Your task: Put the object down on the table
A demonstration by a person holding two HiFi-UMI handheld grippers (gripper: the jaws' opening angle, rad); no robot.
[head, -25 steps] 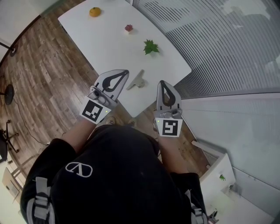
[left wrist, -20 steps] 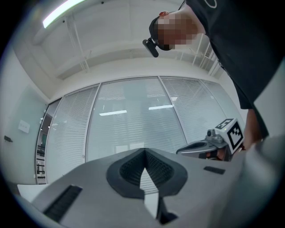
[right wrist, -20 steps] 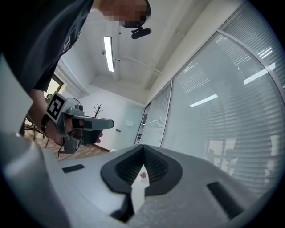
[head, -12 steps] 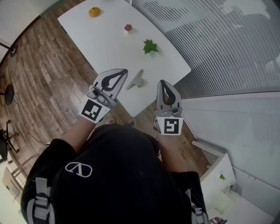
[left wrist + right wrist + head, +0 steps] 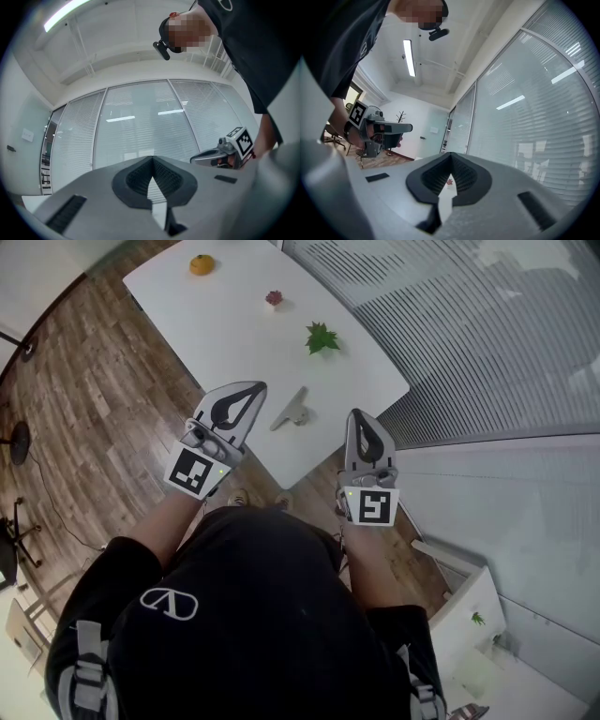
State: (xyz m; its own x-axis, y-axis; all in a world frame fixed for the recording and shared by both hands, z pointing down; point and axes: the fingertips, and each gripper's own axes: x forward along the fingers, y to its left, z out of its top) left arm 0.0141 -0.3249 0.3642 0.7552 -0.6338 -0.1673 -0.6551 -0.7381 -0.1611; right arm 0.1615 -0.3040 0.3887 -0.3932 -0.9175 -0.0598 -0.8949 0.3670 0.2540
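A grey clip-shaped object (image 5: 291,411) lies on the white table (image 5: 225,334) near its front edge, between the two grippers. My left gripper (image 5: 251,388) hovers just left of it, jaws shut and empty; in the left gripper view (image 5: 152,158) the tips meet and point at the glass wall. My right gripper (image 5: 359,415) is held beyond the table's near right corner, also shut with nothing in it (image 5: 450,154). Each gripper shows in the other's view: the right one (image 5: 225,152), the left one (image 5: 377,129).
Farther along the table sit a green leafy plant (image 5: 322,337), a small pink plant (image 5: 274,298) and an orange object (image 5: 201,264). A glass wall with blinds (image 5: 469,324) runs along the right. Wooden floor (image 5: 84,381) lies left. A white cabinet (image 5: 464,615) stands at lower right.
The right gripper has drifted a little right and toward me, away from the table edge. The left gripper has shifted slightly left. The grey object stays put.
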